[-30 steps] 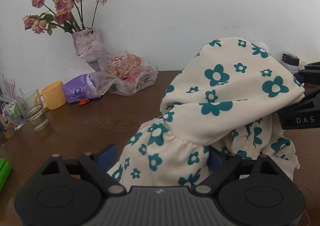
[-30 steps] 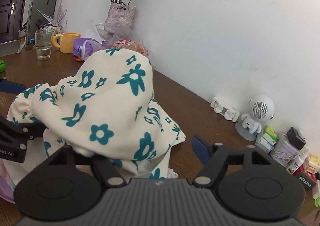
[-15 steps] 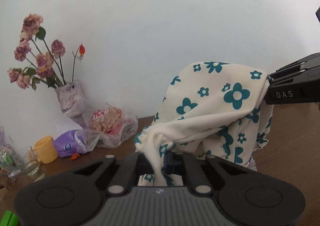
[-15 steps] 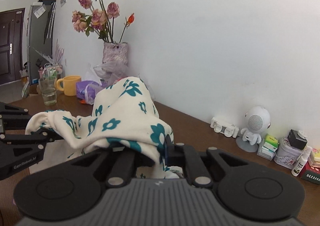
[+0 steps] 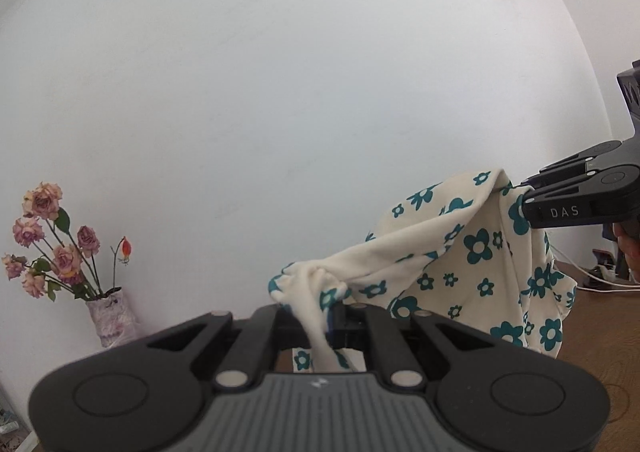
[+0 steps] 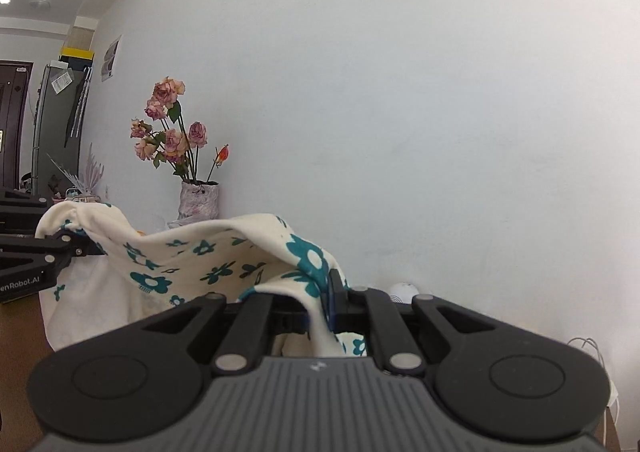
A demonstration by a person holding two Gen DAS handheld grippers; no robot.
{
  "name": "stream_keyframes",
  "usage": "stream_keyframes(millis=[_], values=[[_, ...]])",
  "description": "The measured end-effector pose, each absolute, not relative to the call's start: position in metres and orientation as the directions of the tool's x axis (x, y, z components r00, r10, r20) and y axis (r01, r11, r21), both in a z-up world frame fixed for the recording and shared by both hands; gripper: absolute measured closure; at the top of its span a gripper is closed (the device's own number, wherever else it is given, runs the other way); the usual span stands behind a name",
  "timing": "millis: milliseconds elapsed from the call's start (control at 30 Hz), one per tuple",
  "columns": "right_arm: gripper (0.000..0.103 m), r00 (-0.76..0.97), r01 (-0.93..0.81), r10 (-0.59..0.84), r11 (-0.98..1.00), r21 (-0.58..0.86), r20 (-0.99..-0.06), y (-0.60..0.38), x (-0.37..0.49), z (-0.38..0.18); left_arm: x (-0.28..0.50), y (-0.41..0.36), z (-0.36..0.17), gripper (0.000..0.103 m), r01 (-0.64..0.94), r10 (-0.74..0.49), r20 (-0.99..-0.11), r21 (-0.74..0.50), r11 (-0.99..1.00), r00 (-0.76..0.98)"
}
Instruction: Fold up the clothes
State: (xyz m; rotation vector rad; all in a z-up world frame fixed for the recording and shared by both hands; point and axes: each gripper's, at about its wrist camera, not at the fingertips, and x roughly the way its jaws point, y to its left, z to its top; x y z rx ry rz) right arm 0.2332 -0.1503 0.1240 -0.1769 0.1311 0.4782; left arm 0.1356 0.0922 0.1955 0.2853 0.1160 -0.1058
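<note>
Floral garment (image 5: 460, 252) hangs between left gripper (image 5: 320, 316); right gripper (image 6: 320, 304).

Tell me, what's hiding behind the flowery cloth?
Behind the cream cloth with teal flowers stand a pale wrapped vase of dried pink roses and the white wall. The cloth covers the vase's foot and any tabletop behind it, so nothing more there can be seen.

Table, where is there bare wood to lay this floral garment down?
Bare table shows only at the right, below the garment, bordered by a white cable. The left end by the flower vase looks taken. The wood under the cloth is hidden.
</note>
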Motion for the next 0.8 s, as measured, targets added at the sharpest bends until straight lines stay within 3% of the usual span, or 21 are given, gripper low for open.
stream_keyframes(millis=[233, 433, 700, 800], values=[[0.096, 0.866, -0.49, 0.449, 0.85, -0.195, -0.218, -0.217, 0.126, 0.14, 0.073, 0.068, 0.211, 0.099, 0.303, -0.257, -0.208, 0.236, 0.923, 0.944], [0.096, 0.818, -0.522, 0.446, 0.841, -0.143, -0.362, -0.247, 0.097, 0.129, 0.091, 0.054, 0.212, 0.099, 0.373, -0.313, -0.296, 0.175, 0.911, 0.902], [0.095, 0.703, -0.432, 0.342, 0.902, 0.008, -0.623, -0.249, 0.197, 0.023, 0.229, 0.018, 0.103, 0.099, 0.347, -0.208, -0.594, 0.129, 0.929, 0.777], [0.094, 0.674, -0.402, 0.33, 0.915, 0.046, -0.661, -0.256, 0.221, -0.009, 0.254, 0.018, 0.066, 0.099, 0.345, -0.195, -0.641, 0.116, 0.932, 0.742]])
